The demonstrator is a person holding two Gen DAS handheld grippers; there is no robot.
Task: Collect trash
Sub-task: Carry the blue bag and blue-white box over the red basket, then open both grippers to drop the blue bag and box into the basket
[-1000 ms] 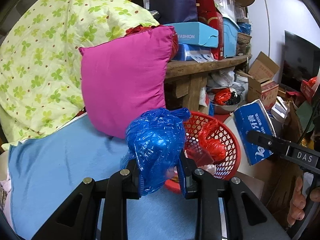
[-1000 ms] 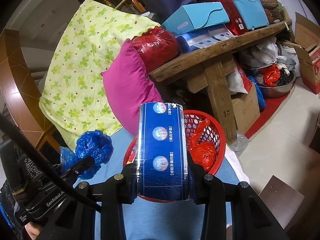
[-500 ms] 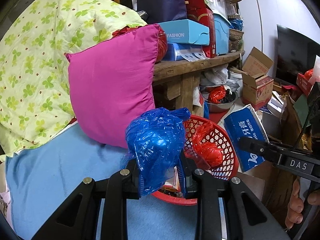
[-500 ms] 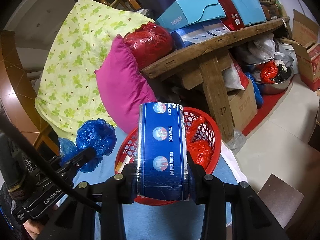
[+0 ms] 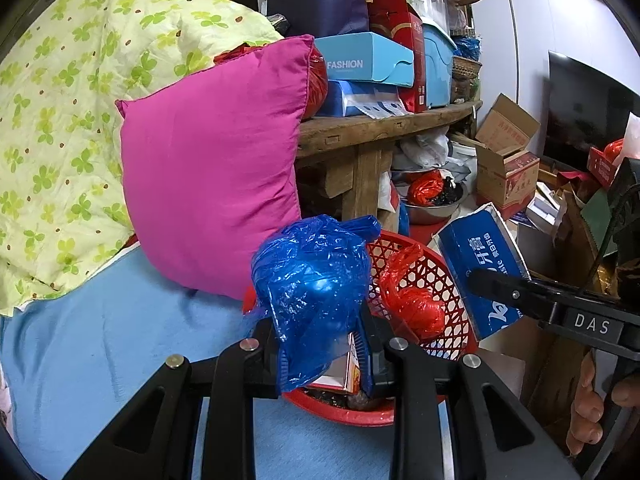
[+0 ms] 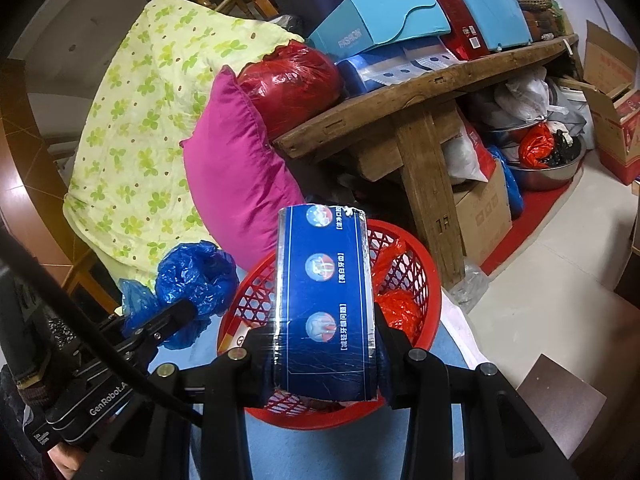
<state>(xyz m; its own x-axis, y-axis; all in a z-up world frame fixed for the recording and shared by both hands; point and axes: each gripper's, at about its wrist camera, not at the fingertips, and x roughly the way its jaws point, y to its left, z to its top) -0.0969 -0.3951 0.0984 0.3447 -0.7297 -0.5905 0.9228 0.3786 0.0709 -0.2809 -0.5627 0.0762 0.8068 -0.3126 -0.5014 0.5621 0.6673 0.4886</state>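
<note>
Over red basket [image 5: 434,280] — left tool [image 5: 320,344] clamps blue bag [image 5: 312,280], right tool [image 6: 324,356] clamps toothpaste box [image 6: 326,296].

a red basket [image 6: 428,280] and pink pillow [image 5: 208,184] sit on the blue-covered bed [image 5: 120,340].

Crumpled bag [image 5: 310,280] blue; box [image 6: 326,300] dark blue with round pictures; basket [image 6: 416,276] red lattice; pillow [image 5: 212,168] magenta; quilt [image 5: 68,92] pale yellow with green clovers; bed sheet [image 5: 100,340] light blue.

Above the red basket [image 6: 424,280] I have open room; the pink pillow [image 5: 212,168] crowds its far-left rim.
</note>
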